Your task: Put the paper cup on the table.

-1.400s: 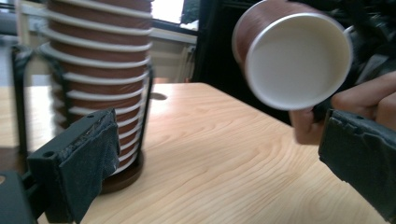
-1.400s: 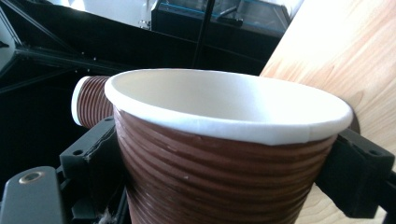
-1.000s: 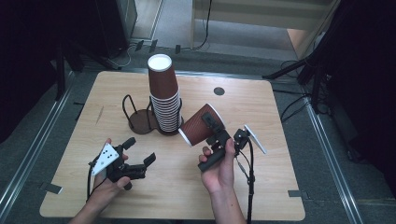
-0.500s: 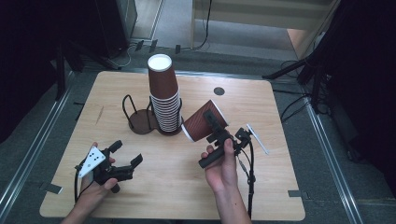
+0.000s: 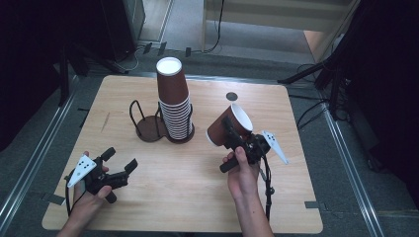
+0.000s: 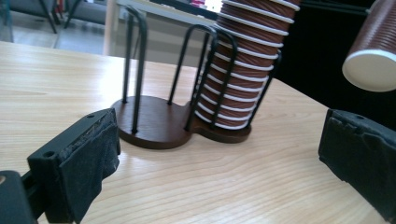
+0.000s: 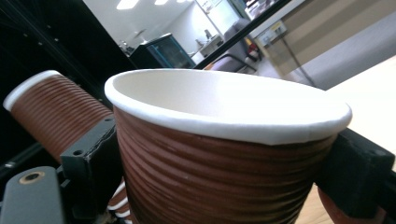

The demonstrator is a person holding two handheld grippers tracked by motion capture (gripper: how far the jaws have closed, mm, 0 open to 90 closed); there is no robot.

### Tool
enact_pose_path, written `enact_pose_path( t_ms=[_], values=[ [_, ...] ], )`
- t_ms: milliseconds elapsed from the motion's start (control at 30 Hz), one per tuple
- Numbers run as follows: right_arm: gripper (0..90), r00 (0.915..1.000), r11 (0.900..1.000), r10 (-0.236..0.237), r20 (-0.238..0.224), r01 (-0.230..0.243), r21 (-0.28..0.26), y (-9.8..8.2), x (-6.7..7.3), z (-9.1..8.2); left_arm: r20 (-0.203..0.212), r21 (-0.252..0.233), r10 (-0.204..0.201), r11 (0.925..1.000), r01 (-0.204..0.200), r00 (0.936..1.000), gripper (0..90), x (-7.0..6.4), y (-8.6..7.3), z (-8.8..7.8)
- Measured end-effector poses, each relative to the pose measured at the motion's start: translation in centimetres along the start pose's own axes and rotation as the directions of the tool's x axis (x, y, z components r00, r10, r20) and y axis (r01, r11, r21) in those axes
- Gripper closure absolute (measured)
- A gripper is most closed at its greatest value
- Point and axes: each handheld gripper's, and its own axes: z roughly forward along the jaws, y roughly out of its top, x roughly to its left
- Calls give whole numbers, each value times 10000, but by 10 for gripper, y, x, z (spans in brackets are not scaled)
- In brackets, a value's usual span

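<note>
Right of centre in the high view, the right gripper (image 5: 231, 132) is clenching a single brown paper cup (image 5: 228, 127) around its ribbed wall. The cup is lying tilted, its long axis running lower left to upper right, white-rimmed mouth pointing upper right. At lower left, the left gripper (image 5: 120, 160) is hanging released, jaws apart over the table (image 5: 197, 197).

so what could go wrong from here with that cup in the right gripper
The right gripper pinches the cup across its thin paper wall, just under the rim; a harder squeeze could crush it, a looser one could let it slip. The cup is tilted in the air beside the tall stack of cups, which leans in its wire holder; a careless swing might knock the stack over. The left gripper stands open and apart, too far to steady anything.
</note>
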Motion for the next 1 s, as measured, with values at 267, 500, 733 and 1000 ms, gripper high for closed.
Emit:
enact_pose_path(
  t_ms=[267, 500, 733, 1000],
  values=[
    [118, 9826, 9837, -1783, 521, 1793, -163, -3, 2, 5, -571, 103, 3, 9999, 3, 9984, 0, 11, 0, -3],
    [117, 9387, 9425, -3294, 1018, 3333, -231, -6, 3, 12, -1500, 364, 158, 9993, -104, 9886, 0, 18, -1, -3],
    [117, 8860, 8973, -4371, 1547, 4413, 77, -10, -4, 22, -1798, 471, 279, 9987, -197, 9833, 0, 22, -3, -2],
    [117, 8529, 8672, -4913, 1765, 4979, 82, -4, -13, 31, -2200, 593, 445, 9977, -322, 9745, 0, 25, -3, -4]
  ],
)
